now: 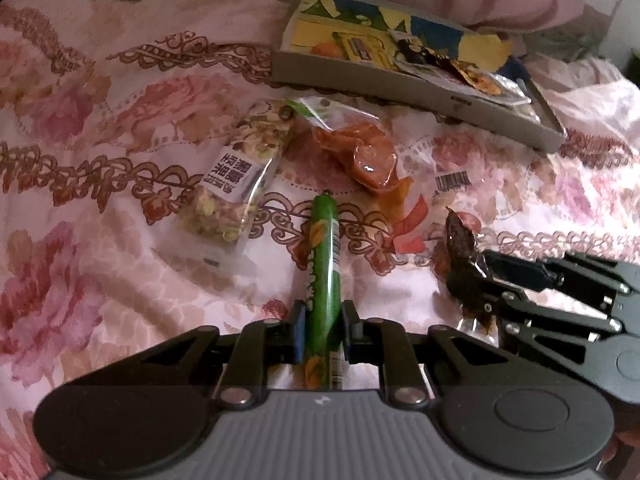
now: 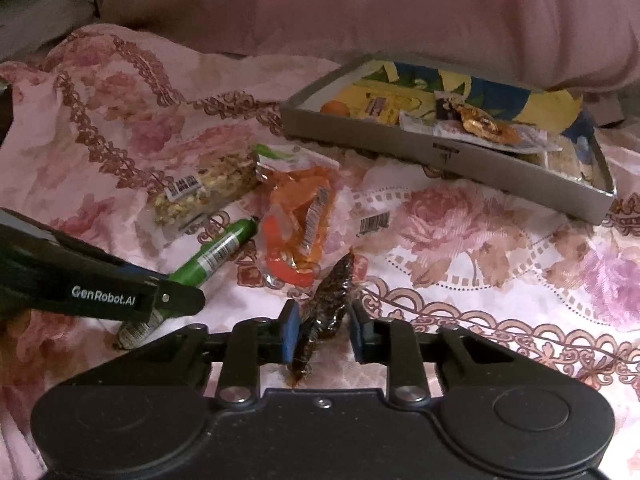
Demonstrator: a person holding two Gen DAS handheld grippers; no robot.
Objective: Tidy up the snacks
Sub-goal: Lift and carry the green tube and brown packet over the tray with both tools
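Note:
My left gripper point(image 1: 322, 330) is shut on a green sausage stick point(image 1: 323, 280), which points away over the floral bedspread; the stick also shows in the right wrist view point(image 2: 208, 258). My right gripper point(image 2: 325, 330) is shut on a dark brown snack in clear wrap point(image 2: 326, 304), seen in the left wrist view point(image 1: 460, 240) at the right gripper's tip. A nut bag point(image 1: 236, 176) and an orange snack pack point(image 1: 360, 152) lie ahead on the bedspread. A grey tray point(image 1: 360, 80) at the back right holds several snack packets.
A pink pillow point(image 2: 380, 8) lies behind the tray point(image 2: 448, 160). The floral bedspread point(image 1: 80, 160) is wrinkled. A clear wrapper with a barcode point(image 2: 374, 224) lies between the orange pack and the tray. The two grippers are close side by side.

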